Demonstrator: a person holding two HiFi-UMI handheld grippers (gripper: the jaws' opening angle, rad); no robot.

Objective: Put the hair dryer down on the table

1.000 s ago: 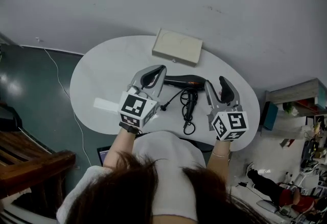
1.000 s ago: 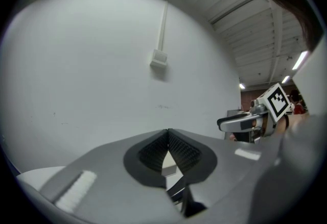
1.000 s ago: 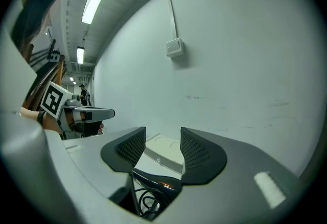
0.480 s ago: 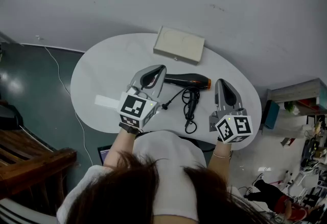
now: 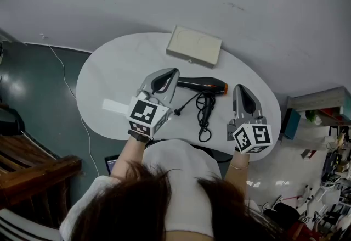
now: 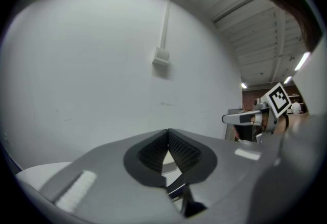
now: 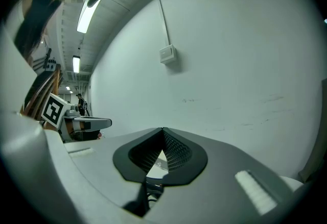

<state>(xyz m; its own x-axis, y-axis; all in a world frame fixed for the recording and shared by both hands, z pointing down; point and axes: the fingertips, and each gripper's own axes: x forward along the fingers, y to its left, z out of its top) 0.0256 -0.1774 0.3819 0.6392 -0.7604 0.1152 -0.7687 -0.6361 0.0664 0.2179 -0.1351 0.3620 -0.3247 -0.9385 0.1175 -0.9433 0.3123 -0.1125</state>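
Evidently the job looks done: the hair dryer lies flat on the worktop at frame centre, its cord trailing toward me. My left gripper and right gripper flank it, both clenched on nothing. I see nothing left to do.

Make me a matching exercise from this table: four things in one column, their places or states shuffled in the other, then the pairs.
1 hair dryer
2 box
3 cord
4 right gripper

a at the far edge of the table
b jaws shut, empty
c lying flat, mid-table
d bundled toward the near edge

Pairs: 1-c, 2-a, 3-d, 4-b
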